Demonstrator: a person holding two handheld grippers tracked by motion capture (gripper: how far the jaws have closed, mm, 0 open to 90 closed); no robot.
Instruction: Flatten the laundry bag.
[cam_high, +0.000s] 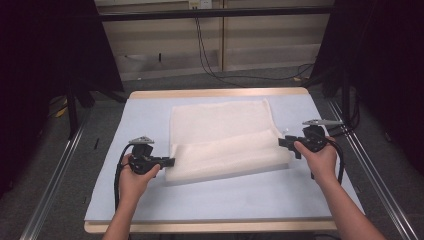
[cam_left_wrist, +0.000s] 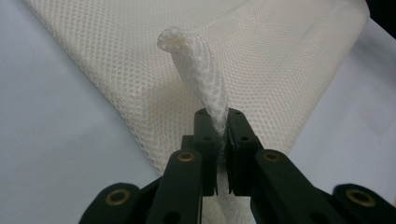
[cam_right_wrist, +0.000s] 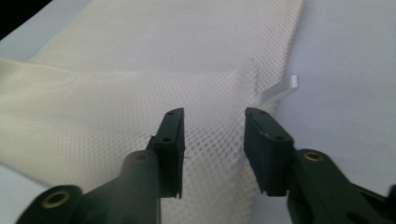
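Note:
A cream mesh cloth (cam_high: 225, 137) lies on the pale blue table top, its near part folded over into a thick band. My left gripper (cam_high: 169, 161) is at the band's left end, shut on a pinched-up ridge of mesh (cam_left_wrist: 201, 74) that rises between its pads. My right gripper (cam_high: 286, 143) is at the band's right end. In the right gripper view (cam_right_wrist: 212, 140) its jaws stand apart over the mesh cloth (cam_right_wrist: 140, 93), the pads not pressing on it. A small white tag (cam_right_wrist: 280, 88) sticks out from the cloth's edge.
The table (cam_high: 150, 200) has a wooden rim and bare blue surface in front of the cloth and at both sides. Metal rails (cam_high: 55, 175) run along the floor left and right. Black cables (cam_high: 210, 60) hang at the back wall.

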